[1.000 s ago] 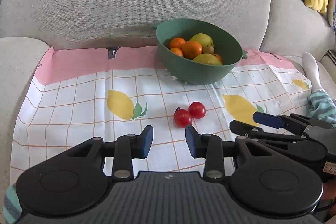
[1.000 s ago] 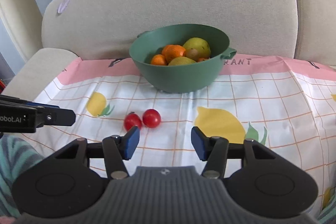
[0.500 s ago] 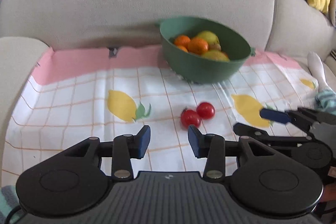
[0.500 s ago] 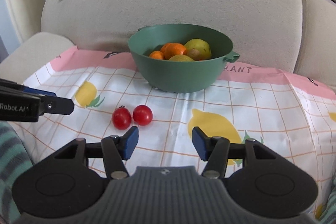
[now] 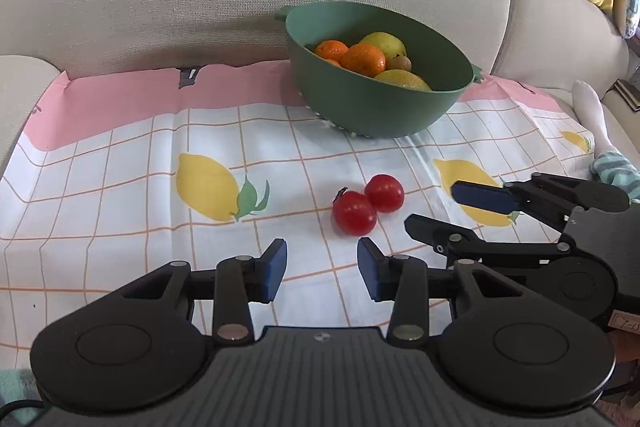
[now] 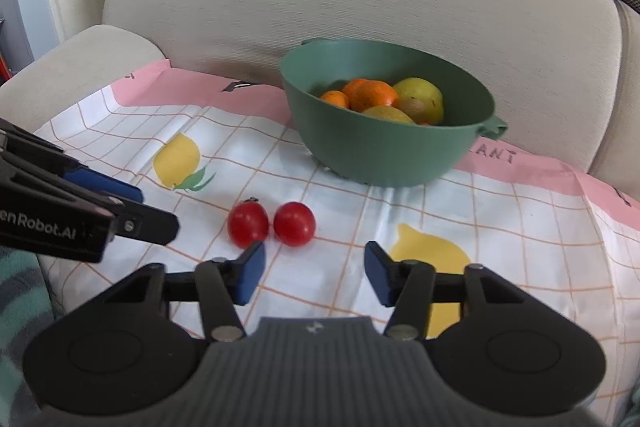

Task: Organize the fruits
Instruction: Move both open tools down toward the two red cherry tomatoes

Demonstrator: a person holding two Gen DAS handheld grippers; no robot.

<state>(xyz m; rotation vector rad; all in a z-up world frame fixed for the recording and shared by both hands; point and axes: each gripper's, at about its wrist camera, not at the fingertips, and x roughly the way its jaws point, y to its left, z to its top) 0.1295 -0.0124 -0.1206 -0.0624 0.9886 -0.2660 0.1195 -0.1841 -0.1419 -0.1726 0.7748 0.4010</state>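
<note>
Red against the lemon-print cloth (image 5: 120, 195), two cherry tomatoes (image 6: 272, 225) sit touching each other, out in the open between my grippers and the green bowl (image 5: 376, 111), which already holds oranges (image 5: 362, 57), a yellow-green pear (image 6: 420, 97) and other fruit. My left gripper (image 5: 322, 269) has its jaws spread with nothing between them, the stemmed tomato (image 5: 354, 213) just ahead and a little to the right of the gap. My right gripper (image 6: 312, 273) is also spread and empty, though its jaws have just been closing in; the stemless tomato (image 6: 294, 223) lies just beyond its left pad. I judge the step in hand is picking these two up, one per gripper. To do it well I would line each gap squarely over its own tomato, come down until the pads straddle the widest part, and close gently, since the skins look soft and the round shape will roll or squirt sideways. Because they touch, I would take one at a time so the other isn't knocked away. Fruit at the bottom of the bowl is hidden by the rim, and a small brownish fruit (image 6: 414, 105) there is hard to identify.
</note>
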